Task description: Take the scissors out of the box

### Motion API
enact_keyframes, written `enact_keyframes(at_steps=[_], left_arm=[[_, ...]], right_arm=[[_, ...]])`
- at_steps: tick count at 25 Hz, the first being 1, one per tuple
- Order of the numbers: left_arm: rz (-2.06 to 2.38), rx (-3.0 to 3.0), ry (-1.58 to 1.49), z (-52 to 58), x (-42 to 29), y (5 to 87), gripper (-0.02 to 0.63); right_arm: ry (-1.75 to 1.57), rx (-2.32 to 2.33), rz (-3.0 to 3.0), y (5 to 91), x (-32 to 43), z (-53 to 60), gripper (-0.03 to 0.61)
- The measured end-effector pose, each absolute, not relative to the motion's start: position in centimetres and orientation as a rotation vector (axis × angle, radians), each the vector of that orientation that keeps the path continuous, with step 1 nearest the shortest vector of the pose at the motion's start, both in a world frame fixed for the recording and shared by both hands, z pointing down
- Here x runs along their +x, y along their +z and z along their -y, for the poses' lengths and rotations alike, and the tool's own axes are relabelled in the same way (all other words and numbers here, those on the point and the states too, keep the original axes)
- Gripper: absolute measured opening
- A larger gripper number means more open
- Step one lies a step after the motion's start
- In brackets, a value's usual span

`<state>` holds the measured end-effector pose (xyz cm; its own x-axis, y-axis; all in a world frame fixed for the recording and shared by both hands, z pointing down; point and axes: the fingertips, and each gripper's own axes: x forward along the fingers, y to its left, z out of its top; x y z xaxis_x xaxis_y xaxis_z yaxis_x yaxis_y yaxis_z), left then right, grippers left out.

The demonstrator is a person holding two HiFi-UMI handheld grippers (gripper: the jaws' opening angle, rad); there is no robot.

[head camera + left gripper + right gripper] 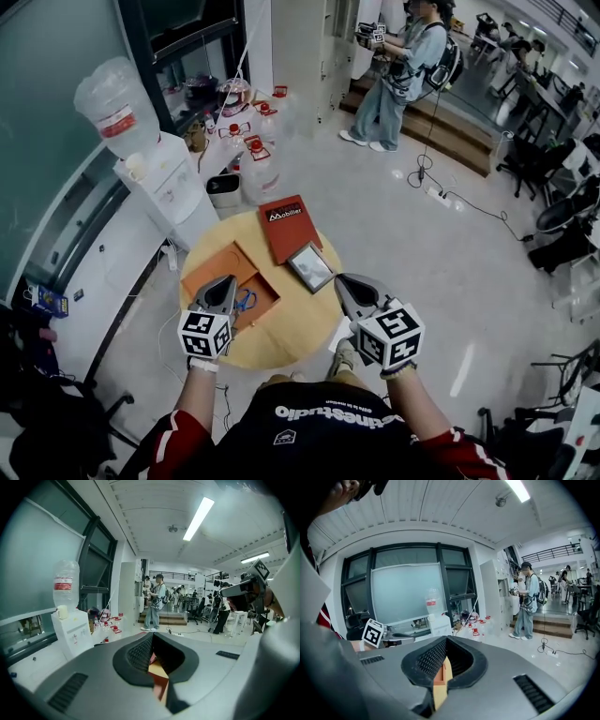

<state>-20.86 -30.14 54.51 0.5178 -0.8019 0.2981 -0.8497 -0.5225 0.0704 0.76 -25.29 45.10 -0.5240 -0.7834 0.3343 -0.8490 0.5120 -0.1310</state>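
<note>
Left hand-held gripper (227, 280) and right hand-held gripper (341, 279) closed; red book (289, 225), frame (310, 266) beside box (219, 266).

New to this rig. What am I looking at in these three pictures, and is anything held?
No robot: a person holds a two-jaw claw in each hand; the marker cubes are part of them. One picture comes from a head camera looking down; the other two come from cameras riding on the left claw and right claw, looking along their jaws. The round table holds an open orange box with blue-handled scissors inside, a red book and a small framed panel. Both claws are shut and empty; the left one is nearest the box.
</note>
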Motion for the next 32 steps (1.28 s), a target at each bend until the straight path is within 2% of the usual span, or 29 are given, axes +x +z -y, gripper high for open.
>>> enact_keyframes(at_steps=[9,27,32], left_arm=[[1.35,2.552,0.51,30.5,-21.8,59.3,0.017],[1.34,2.46,0.606,31.7,-22.6,66.2,0.018],[1.322,2.448,0.633,31.8,-21.8,67.4,0.1]], right_arm=[[0.44,1.342,2.514,46.7,-1.0,24.6,0.028],[0.47,1.31,2.477,49.3,-1.5,23.6,0.028],[0.477,1.311,2.475,49.5,-1.3,23.7,0.028]])
